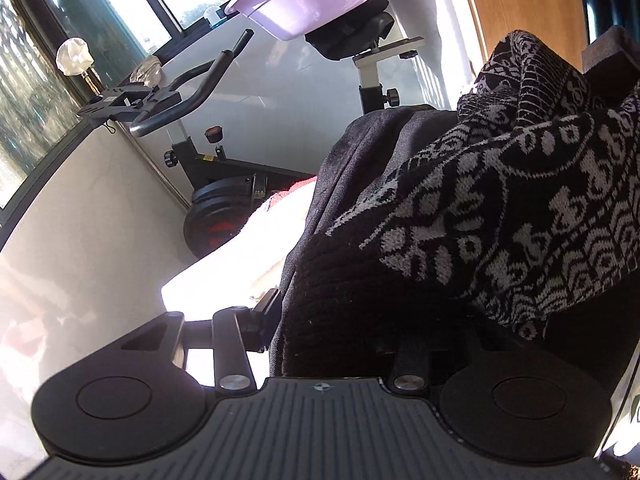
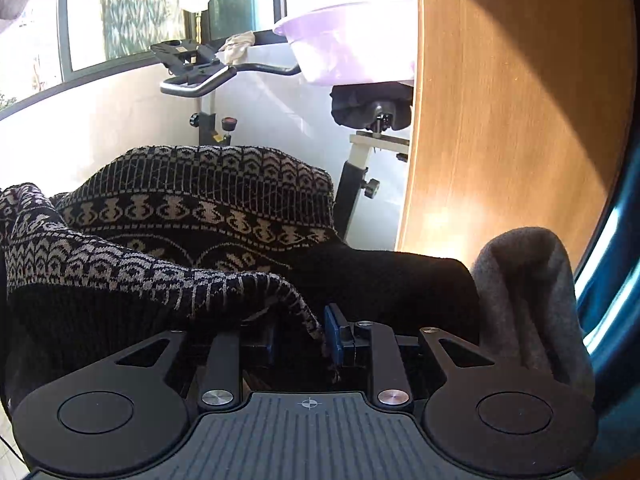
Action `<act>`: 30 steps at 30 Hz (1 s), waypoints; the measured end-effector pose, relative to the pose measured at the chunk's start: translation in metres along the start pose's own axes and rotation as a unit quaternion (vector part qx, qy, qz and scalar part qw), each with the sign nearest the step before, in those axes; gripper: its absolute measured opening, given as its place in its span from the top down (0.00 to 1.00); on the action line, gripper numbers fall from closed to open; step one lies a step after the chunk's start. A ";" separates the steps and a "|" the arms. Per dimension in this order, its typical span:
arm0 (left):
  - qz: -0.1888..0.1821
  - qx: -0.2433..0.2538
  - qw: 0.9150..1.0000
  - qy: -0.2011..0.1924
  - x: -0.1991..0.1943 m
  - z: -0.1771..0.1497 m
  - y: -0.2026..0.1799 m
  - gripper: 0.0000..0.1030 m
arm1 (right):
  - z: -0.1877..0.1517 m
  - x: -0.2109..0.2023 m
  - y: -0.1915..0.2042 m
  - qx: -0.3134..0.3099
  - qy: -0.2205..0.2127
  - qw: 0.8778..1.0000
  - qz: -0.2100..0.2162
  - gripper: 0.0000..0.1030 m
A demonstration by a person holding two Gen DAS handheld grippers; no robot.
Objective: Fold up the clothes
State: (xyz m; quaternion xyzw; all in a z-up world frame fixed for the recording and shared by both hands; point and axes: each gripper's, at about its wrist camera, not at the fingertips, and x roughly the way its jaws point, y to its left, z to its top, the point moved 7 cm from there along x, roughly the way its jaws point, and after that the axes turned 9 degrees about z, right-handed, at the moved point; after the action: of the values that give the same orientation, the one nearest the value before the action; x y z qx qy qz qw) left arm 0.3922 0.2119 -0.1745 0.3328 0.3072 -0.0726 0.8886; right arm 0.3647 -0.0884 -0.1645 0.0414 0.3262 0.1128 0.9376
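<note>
Your right gripper [image 2: 298, 338] has its fingers drawn close on a fold of the patterned knit sweater [image 2: 192, 216]; the blue pad [image 2: 334, 334] presses the patterned edge from the right, so the pinch looks firm. Your left gripper [image 1: 332, 320] is harder to read: the sweater's black ribbed hem [image 1: 360, 292] is bunched across where the fingertips would be, and only one finger [image 1: 260, 312] shows at the left of the cloth. It probably has hold of that hem, but you cannot tell from this view.

From both grippers the sweater lies straight ahead and rises upward, heaped rather than flat. Its long axis seems to run across from one gripper to the other, so you hold two points of one edge and neither hand is clearly nearer the bulk. A plain dark garment [image 1: 380, 152] sits beyond and left of the sweater in the left view, and a grey cloth [image 2: 528, 292] stands just right of your right gripper.

Ahead and above, a lilac basin [image 2: 352, 52] rests on the seat of an exercise bike [image 2: 200, 80]; its contents are hidden.
</note>
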 end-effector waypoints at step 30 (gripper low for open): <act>0.034 -0.450 0.816 -0.361 -0.324 0.102 0.149 0.92 | 0.236 -0.248 -0.035 0.043 -0.395 0.885 0.244 0.93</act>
State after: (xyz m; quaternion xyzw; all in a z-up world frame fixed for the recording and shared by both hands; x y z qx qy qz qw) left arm 0.2328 0.2376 0.1599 -0.1442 -0.0483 -0.0105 0.9883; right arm 0.3290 -0.1822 0.1646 0.2012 -0.0869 0.2980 0.9291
